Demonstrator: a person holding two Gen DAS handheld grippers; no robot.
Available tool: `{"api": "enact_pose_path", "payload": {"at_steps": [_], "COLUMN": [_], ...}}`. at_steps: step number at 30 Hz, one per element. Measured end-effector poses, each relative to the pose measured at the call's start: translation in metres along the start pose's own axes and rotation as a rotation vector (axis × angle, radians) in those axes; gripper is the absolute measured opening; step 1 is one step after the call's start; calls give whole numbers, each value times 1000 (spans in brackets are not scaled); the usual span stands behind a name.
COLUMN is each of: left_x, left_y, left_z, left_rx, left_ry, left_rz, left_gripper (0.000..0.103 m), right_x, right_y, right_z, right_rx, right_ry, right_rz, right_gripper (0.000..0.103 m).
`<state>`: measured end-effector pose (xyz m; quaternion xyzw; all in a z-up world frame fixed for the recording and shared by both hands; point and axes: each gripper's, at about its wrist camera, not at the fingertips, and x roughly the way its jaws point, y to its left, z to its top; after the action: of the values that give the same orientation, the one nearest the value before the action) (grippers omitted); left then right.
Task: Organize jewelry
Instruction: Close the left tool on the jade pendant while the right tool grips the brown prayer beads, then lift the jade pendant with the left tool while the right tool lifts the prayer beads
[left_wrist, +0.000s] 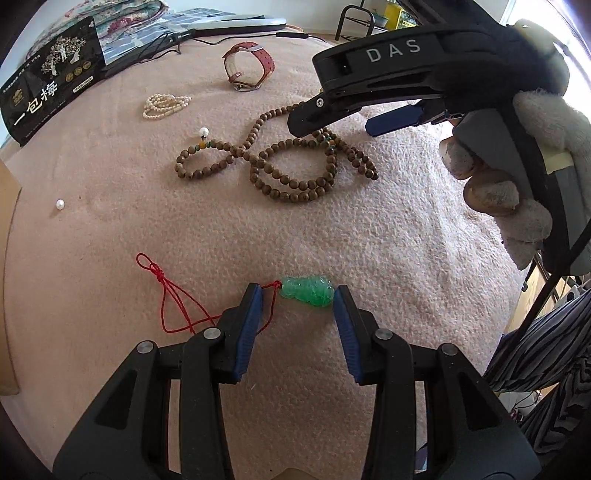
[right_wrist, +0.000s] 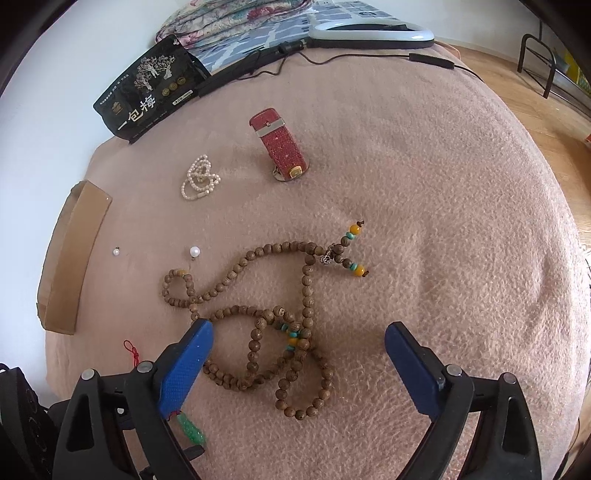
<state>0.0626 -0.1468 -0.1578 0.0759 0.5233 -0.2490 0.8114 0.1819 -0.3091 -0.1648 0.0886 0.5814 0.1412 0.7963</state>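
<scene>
While jaws gape, green pendant (left_wrist: 306, 291) between left gripper (left_wrist: 298, 295) pads.

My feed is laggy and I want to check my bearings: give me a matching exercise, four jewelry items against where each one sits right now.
Items:
1. green pendant
2. wooden bead necklace
3. red watch
4. pearl bracelet

Places:
A. standing on edge, far side of the blanket
B. between the open fingers of the left gripper
C. coiled beside the watch, nearer the black packet
D. spread in loops in front of the open right gripper

Pairs: 1-B, 2-D, 3-A, 4-C
</scene>
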Motion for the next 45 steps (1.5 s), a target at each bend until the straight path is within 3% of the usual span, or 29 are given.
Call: {"api": "enact_pose_path", "payload": {"at_steps": [4,15,21,33,45], "left_x": [2,0,-3,-4,-12], "left_y": [4,-4,-7,2,17], "left_z": [5,-6,-9,-11,-11], "left_rx": [3,48,62,9,-43], "left_ry": [-3,-23,-35,-35,-42], "left_rz": [-3,28,50,25,10], "left_gripper": [41,40,35,12,5], "right_x": [6,18,23,15,-2], "right_y": [0,16,28,38,29], "right_z": [-1,-2,-4,-12,-9], "right_rx": [-15,-103,-155,-223,-176], "right_ry": [17,49,42,24,-11], "right_rz": [-29,-131,-210,-220,-156], "right_gripper": [88,85,73,12,10]}}
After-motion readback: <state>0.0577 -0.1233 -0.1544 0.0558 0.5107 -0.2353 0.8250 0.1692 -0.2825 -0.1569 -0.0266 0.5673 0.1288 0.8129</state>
